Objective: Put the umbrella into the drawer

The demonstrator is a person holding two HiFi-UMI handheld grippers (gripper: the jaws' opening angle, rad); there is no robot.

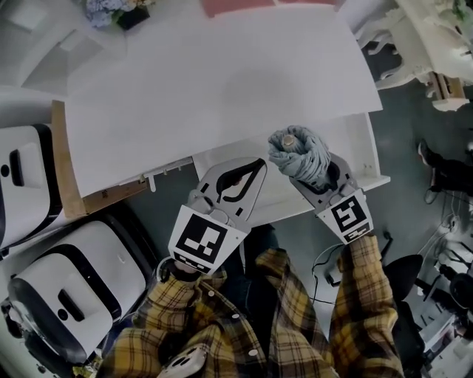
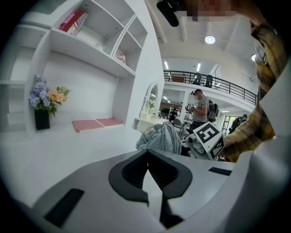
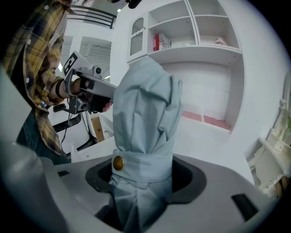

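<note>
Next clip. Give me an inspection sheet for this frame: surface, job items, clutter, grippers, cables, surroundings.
Surface: white desk, no spill or damage seen.
Job's things: folded grey-blue umbrella, strap buttoned, standing upright in the right gripper; drawer pulled open under the desk's near edge.
Clutter: flowers in a dark vase and pink mats at the desk's far edge.
Grippers: right gripper shut on the umbrella, over the drawer; left gripper shut, nothing between its jaws.
Cables: loose cables on the floor at the person's right.
Surroundings: white machines at the left; shelves above the desk; a person standing far behind.
</note>
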